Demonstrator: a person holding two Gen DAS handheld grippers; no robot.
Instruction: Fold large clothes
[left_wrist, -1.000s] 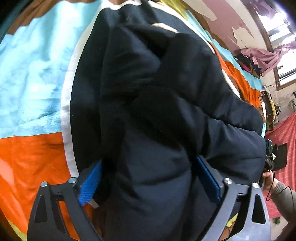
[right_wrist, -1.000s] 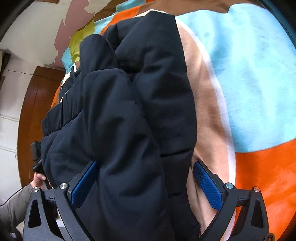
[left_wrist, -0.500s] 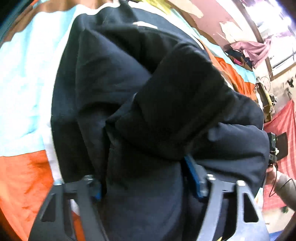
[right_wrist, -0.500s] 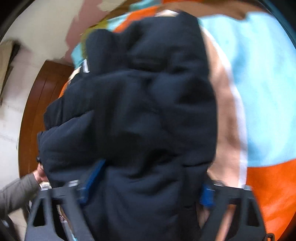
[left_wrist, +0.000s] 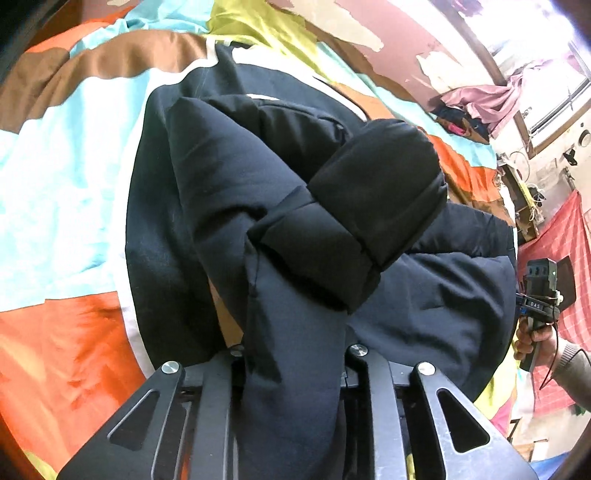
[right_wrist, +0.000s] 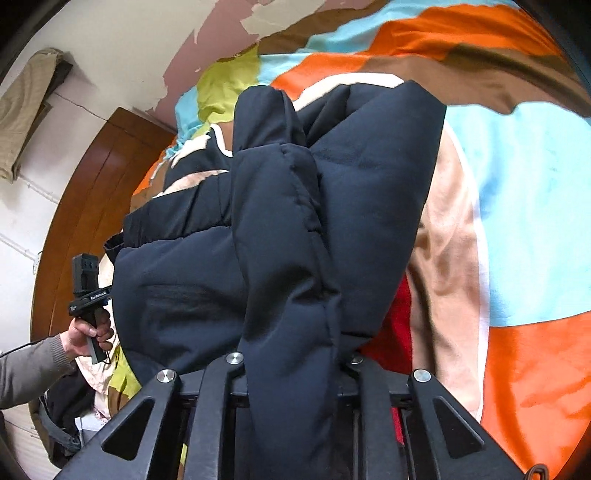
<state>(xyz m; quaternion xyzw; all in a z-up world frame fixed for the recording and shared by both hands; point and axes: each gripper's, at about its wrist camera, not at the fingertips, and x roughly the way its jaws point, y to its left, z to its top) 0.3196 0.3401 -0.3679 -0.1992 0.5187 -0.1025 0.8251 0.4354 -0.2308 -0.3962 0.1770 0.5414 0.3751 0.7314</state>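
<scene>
Both grippers pinched the jacket on the blanket.

The left gripper (left_wrist: 293, 369) had just been closing, and its jaws clamped a bunched fold of the dark padded jacket (left_wrist: 258, 206), which lay heaped on the bright patchwork blanket (left_wrist: 66, 155). The right gripper (right_wrist: 291, 373) had likewise just been closing, and it squeezed another fold of the jacket (right_wrist: 332, 206), beside the orange and blue blanket (right_wrist: 532, 206).

The jacket (left_wrist: 295, 206) lies bunched on the blanket (left_wrist: 74, 177), wall (right_wrist: 122, 44) behind.
</scene>
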